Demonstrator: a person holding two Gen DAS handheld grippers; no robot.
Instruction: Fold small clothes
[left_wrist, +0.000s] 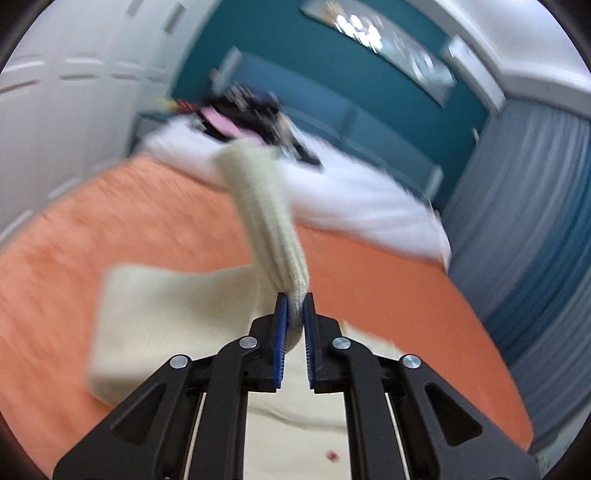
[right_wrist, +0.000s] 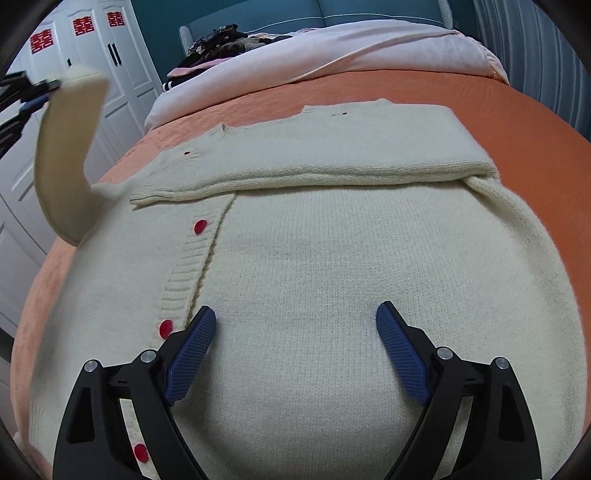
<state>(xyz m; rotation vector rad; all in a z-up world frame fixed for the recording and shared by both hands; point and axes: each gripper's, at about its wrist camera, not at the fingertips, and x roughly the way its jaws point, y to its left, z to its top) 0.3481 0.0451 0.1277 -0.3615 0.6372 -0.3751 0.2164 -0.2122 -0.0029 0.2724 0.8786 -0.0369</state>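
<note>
**Sleeve lifted, cardigan body flat**

The left gripper (left_wrist: 295, 295) has its blue ribbed pads pinched tight on the cuff end of a cream knitted sleeve (left_wrist: 266, 206). From the jaws the sleeve runs straight ahead and upward, a long ribbed tube whose length follows the fingers' line. The left view is blurred, so finer detail is lost.

The right gripper (right_wrist: 295, 314) hovers with its jaws spread wide, nothing between them, low over the cardigan (right_wrist: 332, 258). The garment lies flat directly beneath and ahead of these jaws, its button band running away from the left finger, studded with round red buttons (right_wrist: 200, 226). Beyond the jaws the other sleeve (right_wrist: 332, 158) is folded crosswise. To the far left the raised sleeve curves upward. Everything rests on an orange bedspread (right_wrist: 369, 92), textured and soft, with a pale duvet (right_wrist: 332, 44) behind.
</note>
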